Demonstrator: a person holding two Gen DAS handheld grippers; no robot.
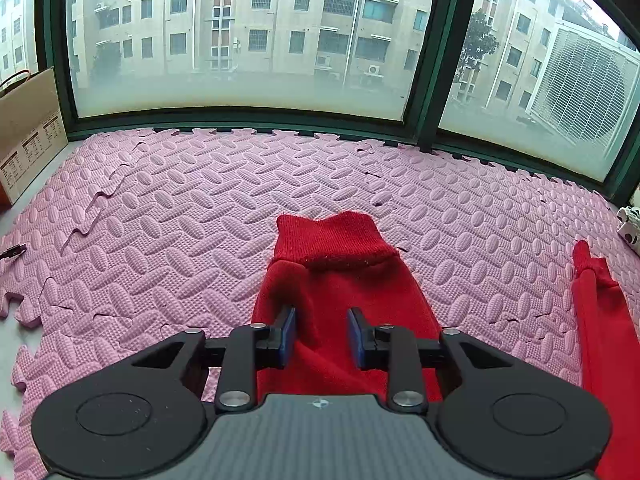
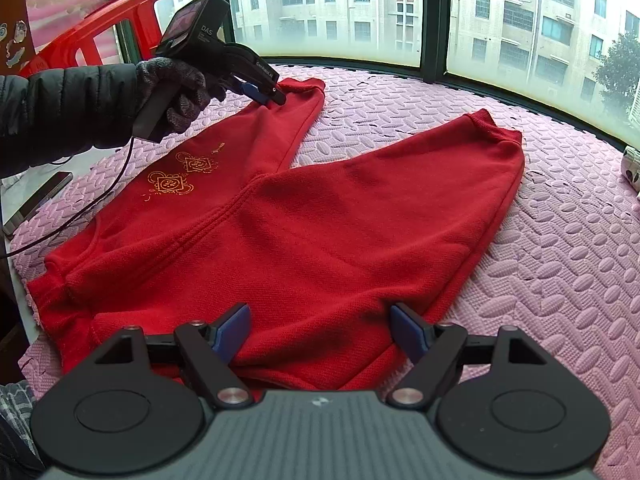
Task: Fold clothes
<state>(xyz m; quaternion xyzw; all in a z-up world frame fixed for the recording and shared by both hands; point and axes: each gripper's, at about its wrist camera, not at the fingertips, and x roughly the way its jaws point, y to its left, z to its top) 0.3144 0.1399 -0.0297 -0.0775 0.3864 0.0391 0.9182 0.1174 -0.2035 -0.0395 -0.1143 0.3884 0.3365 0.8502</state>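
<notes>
Your red trousers (image 2: pixel 304 216) lie spread flat on the pink foam mat (image 2: pixel 560 264), both legs splayed toward the far window, so folding looks barely begun (no fold shows yet). Your left tool (image 1: pixel 322 330) sits over the far-left leg near its ribbed cuff (image 1: pixel 332 236), jaws narrowed but apart, cloth beneath, not gripped; your right tool (image 2: pixel 320 330) hovers released above the near waistband. Only the right view shows the whole garment, its gold embroidery (image 2: pixel 182 178) and your gloved left hand (image 2: pixel 180 92).
</notes>
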